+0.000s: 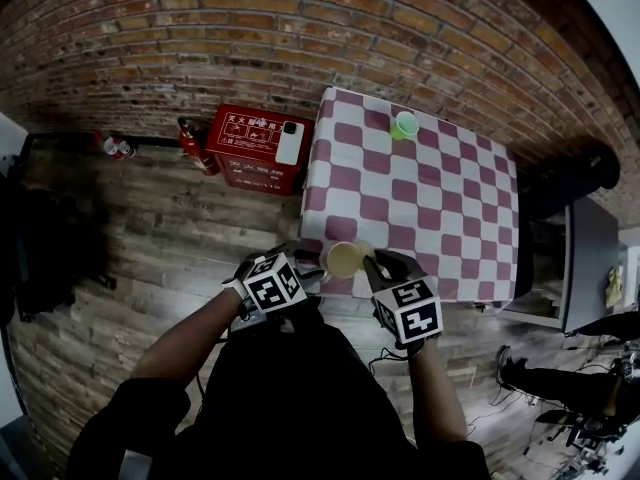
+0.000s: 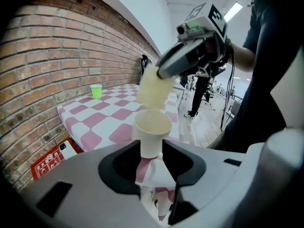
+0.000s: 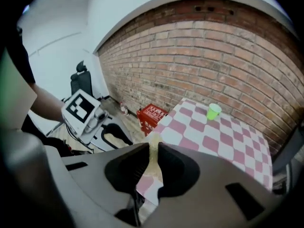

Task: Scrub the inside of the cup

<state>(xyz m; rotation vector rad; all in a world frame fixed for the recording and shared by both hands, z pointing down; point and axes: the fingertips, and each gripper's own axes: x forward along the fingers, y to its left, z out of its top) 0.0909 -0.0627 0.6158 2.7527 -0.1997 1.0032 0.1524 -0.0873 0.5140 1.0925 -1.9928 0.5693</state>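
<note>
Left gripper [image 2: 152,152]: my jaws clamp the cup [image 2: 152,127] upright | right gripper [image 3: 152,152]: my jaws pinch the sponge [image 2: 153,91] just above its rim

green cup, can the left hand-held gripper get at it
Probably not: the left hand-held gripper is shut on a cream cup, and the green cup stands far across the table.

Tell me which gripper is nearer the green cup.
Right. The right gripper is at the table's near edge, almost straight across from the green cup; the left gripper sits farther left.
</note>
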